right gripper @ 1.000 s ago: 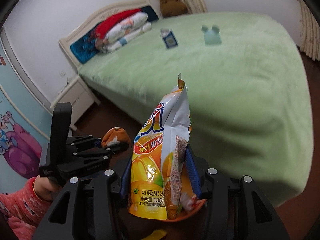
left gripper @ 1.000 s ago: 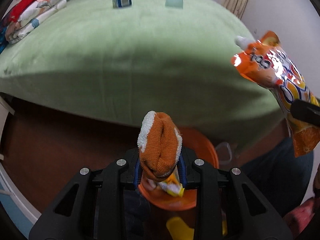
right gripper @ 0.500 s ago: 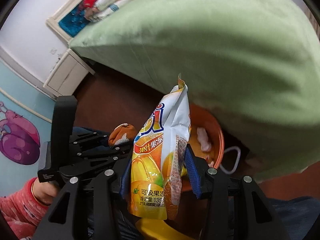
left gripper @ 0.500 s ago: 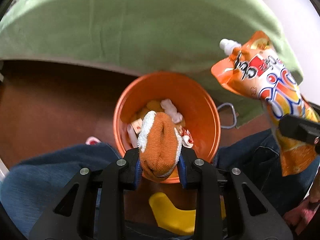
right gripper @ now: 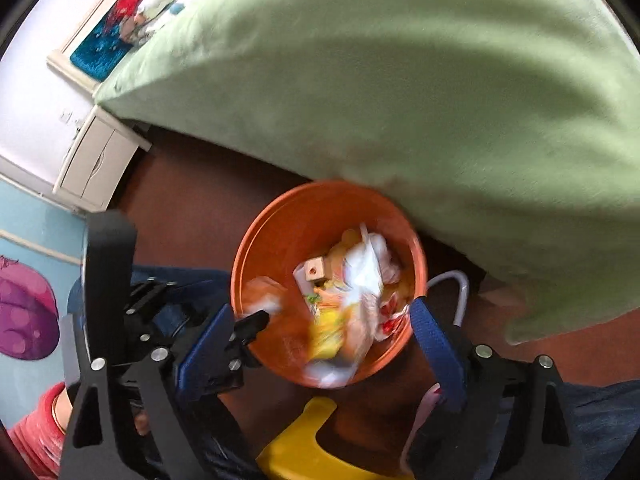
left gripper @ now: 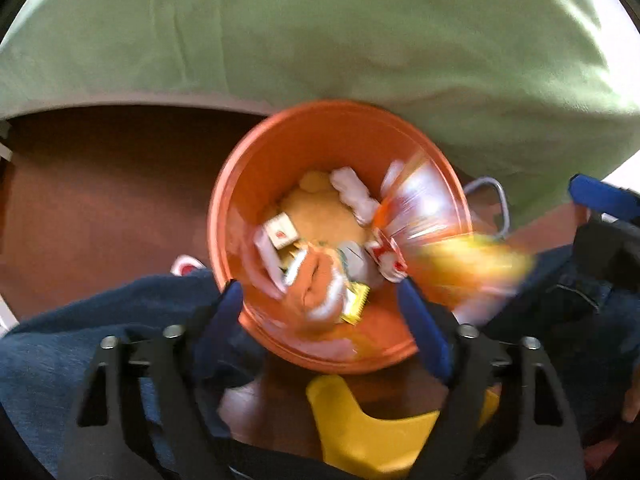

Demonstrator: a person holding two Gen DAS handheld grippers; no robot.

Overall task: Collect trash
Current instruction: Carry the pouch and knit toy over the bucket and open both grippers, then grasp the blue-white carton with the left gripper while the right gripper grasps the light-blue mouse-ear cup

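**Both tongs let go over the bucket**

Left tongs (left gripper: 320, 300) and right tongs (right gripper: 320, 328) have just sprung wide, empty. The soft orange sock (left gripper: 316, 292) and light, slippery juice pouch (right gripper: 348, 312) drop into the orange bucket (right gripper: 280, 216); regrip at edges

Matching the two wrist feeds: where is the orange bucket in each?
Left wrist: orange bucket at centre, between the open left gripper fingers.
Right wrist: just below centre, below the green bed.
Shared landmark: the yellow stool under the bucket in both.
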